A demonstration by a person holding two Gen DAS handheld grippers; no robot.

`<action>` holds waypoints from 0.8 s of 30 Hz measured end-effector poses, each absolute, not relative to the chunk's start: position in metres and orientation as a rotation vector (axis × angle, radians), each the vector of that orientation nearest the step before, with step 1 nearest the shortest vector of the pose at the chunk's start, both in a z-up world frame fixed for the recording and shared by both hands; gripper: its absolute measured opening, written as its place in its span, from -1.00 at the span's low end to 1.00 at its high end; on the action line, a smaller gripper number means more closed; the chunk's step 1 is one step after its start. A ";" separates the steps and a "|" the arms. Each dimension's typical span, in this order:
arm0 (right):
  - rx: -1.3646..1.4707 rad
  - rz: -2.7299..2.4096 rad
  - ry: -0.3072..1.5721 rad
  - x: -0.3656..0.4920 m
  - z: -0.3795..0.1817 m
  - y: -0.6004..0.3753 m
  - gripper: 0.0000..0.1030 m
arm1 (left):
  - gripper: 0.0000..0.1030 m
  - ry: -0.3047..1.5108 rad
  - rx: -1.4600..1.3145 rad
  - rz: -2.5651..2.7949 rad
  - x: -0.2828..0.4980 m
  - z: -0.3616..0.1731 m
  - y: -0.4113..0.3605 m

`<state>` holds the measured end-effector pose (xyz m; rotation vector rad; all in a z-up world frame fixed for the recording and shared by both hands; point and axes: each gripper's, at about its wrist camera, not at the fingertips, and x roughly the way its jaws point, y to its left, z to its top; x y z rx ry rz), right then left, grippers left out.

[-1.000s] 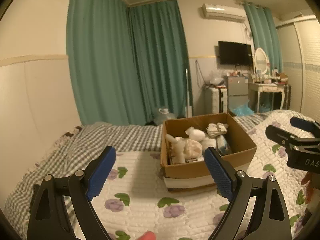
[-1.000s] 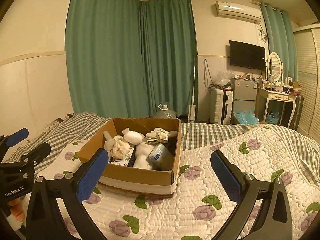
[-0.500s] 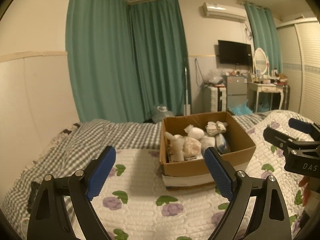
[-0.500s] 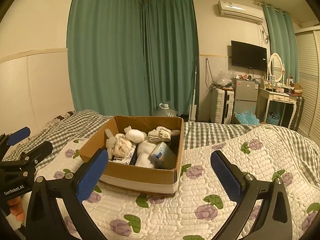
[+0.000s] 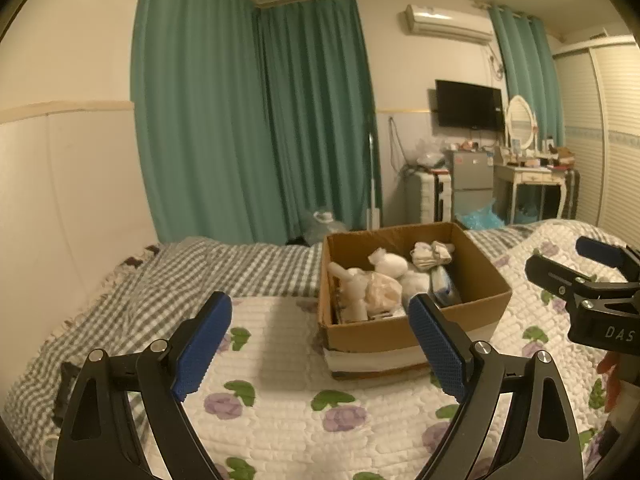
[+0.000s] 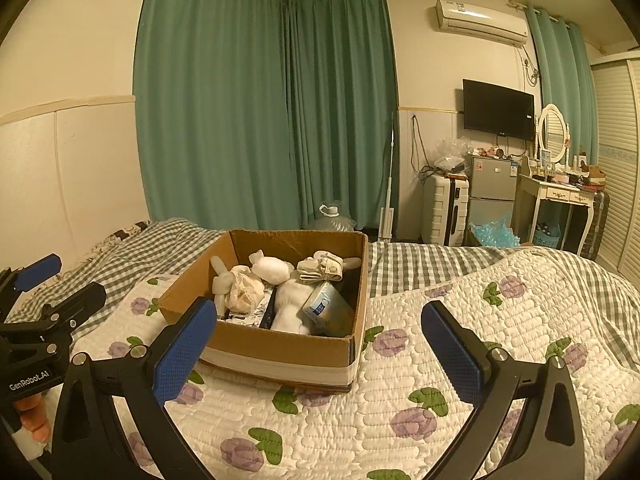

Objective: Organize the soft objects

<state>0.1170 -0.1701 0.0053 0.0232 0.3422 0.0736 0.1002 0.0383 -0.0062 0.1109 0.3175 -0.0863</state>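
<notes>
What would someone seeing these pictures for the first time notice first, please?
An open cardboard box sits in the middle of the flowered quilt on the bed, filled with white and cream soft objects. In the foreground the left tool and the right tool are both open and empty, short of the box. Behind, teal curtains cover the far corner of the room.

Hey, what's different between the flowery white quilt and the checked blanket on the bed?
The white quilt is padded and stitched in rows, printed with purple flowers and green leaves; the checked blanket is thin, in a grey and white gingham. The quilt lies smooth and near the camera, with the cardboard box on it; the blanket lies rumpled behind and to the sides of it. Both cover the same bed.
</notes>
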 end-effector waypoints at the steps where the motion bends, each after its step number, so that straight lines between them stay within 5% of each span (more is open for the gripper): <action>1: 0.023 0.074 0.343 0.117 0.005 -0.170 1.00 | 0.77 0.319 0.111 -0.086 0.100 -0.006 0.038; 24: 0.019 0.077 0.343 0.118 0.002 -0.170 1.00 | 0.77 0.323 0.110 -0.089 0.101 -0.008 0.039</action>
